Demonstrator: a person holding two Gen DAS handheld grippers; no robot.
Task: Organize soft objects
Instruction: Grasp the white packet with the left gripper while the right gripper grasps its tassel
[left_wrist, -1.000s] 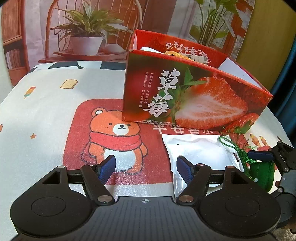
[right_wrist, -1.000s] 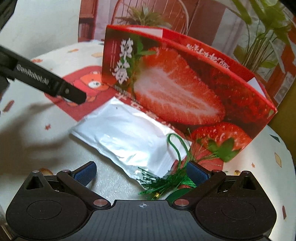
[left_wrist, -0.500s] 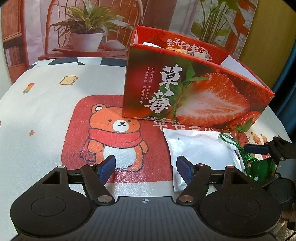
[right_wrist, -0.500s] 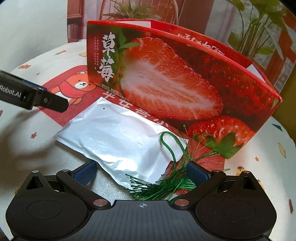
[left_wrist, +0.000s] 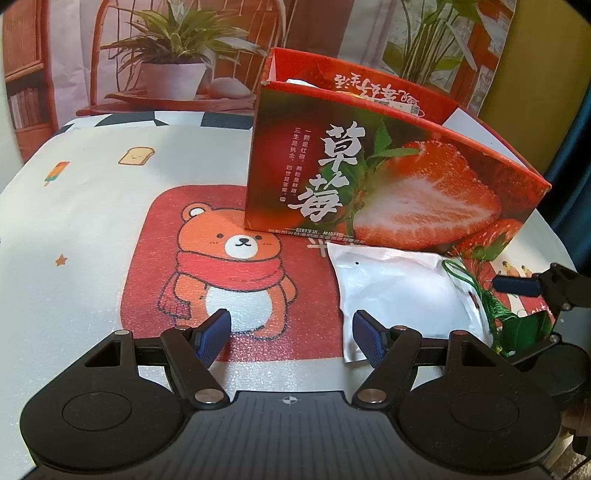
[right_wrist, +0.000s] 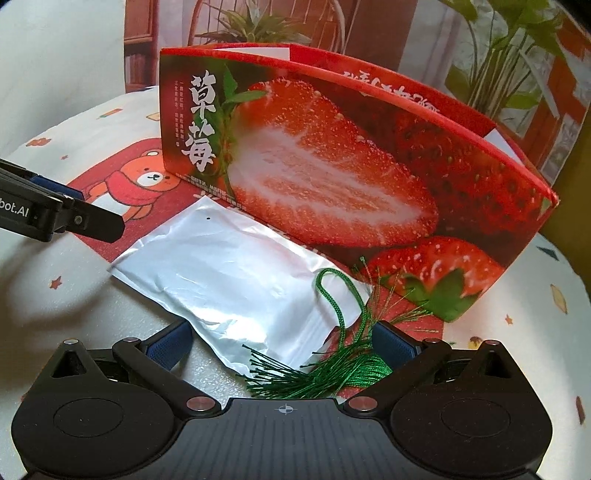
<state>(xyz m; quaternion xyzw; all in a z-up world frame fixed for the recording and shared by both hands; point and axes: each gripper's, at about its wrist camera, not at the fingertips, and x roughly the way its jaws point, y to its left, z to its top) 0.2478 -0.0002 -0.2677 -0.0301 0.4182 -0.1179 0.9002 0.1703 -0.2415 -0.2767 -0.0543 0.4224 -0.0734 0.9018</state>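
A white plastic pouch (left_wrist: 399, 291) (right_wrist: 236, 273) lies flat on the tablecloth in front of the red strawberry box (left_wrist: 388, 184) (right_wrist: 332, 166). A green tassel with a cord loop (right_wrist: 332, 365) (left_wrist: 491, 306) rests over the pouch's right end. My right gripper (right_wrist: 284, 343) is open, low over the cloth; the tassel and the pouch's corner lie between its wide fingers. My left gripper (left_wrist: 291, 332) is open too, over the bear print, its right finger (left_wrist: 365, 336) at the pouch's left corner. The box is open on top, with white and yellow things inside.
The round table has a white cloth with a red bear panel (left_wrist: 229, 258). The tall box blocks the far side. A potted plant (left_wrist: 173, 62) on a chair stands behind the table. A yellow wall and a dark curtain are at right.
The right wrist view has rolled, so the box now looks more level, and the right gripper has shifted slightly. The left gripper, pouch and tassel have stayed put.
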